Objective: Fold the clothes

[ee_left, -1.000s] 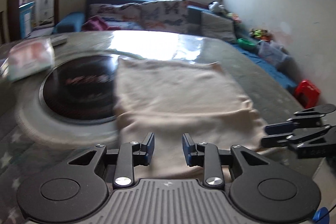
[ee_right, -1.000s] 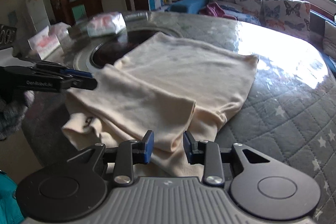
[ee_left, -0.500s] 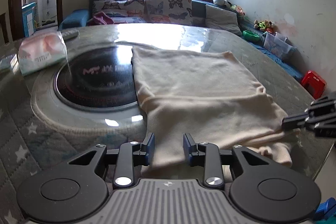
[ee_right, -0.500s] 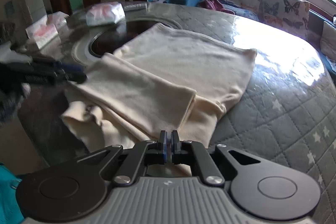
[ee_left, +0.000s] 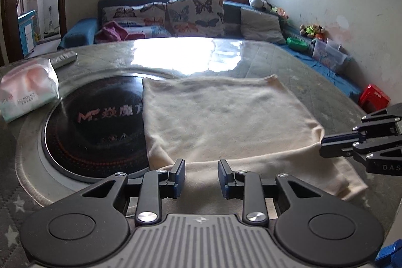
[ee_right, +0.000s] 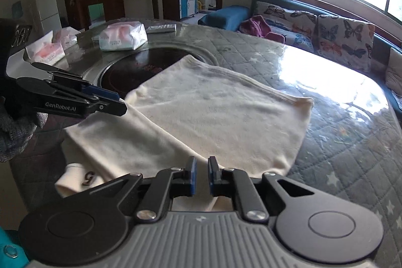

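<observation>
We held both the left gripper point(ee_left: 201, 176) and right gripper point(ee_right: 200, 176) parted, grasping nothing, over the soft, limp cream knitted garment point(ee_right: 213, 114), partly folded at the worktop's point(ee_right: 351, 142) near edge, best pinched at its corners.

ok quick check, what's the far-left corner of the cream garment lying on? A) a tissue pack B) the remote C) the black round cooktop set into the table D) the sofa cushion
C: in the left wrist view the cream garment overlaps the edge of the black round cooktop; the tissue pack and the remote sit clear of it.
</observation>
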Demonstrator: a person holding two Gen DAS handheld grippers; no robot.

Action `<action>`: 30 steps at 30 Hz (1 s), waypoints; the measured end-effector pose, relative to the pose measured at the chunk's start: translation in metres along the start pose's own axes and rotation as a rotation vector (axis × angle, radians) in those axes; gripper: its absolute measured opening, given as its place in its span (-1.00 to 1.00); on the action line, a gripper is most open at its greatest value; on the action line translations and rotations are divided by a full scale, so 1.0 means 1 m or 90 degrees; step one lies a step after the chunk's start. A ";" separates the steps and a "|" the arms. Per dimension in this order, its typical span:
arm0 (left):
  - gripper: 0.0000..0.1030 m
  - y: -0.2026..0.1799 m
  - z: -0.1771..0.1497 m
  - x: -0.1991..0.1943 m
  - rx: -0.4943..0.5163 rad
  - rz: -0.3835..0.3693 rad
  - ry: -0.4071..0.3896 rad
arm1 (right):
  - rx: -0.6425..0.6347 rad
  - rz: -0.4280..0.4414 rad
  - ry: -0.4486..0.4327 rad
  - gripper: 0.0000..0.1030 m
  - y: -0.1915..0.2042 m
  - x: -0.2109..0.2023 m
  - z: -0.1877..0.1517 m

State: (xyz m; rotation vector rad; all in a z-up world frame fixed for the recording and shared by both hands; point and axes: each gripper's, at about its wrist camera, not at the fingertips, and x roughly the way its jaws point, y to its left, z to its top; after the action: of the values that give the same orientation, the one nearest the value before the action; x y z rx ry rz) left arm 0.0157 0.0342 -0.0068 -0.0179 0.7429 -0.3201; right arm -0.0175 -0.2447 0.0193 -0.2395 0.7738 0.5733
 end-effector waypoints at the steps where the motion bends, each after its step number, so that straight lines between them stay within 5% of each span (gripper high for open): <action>1: -0.41 0.001 -0.002 0.002 0.000 -0.001 0.003 | -0.002 0.000 0.007 -0.82 0.000 0.005 -0.002; 20: -0.40 -0.022 -0.029 -0.026 0.066 -0.038 0.008 | -0.046 0.027 0.044 -0.79 0.019 -0.011 -0.028; 30: -0.37 -0.028 -0.042 -0.049 0.113 -0.040 0.010 | -0.050 0.021 0.024 -0.57 0.027 -0.024 -0.034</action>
State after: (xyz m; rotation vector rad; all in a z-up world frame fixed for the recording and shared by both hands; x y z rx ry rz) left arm -0.0544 0.0260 -0.0019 0.1285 0.7290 -0.4461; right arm -0.0665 -0.2458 0.0132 -0.3112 0.7936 0.6319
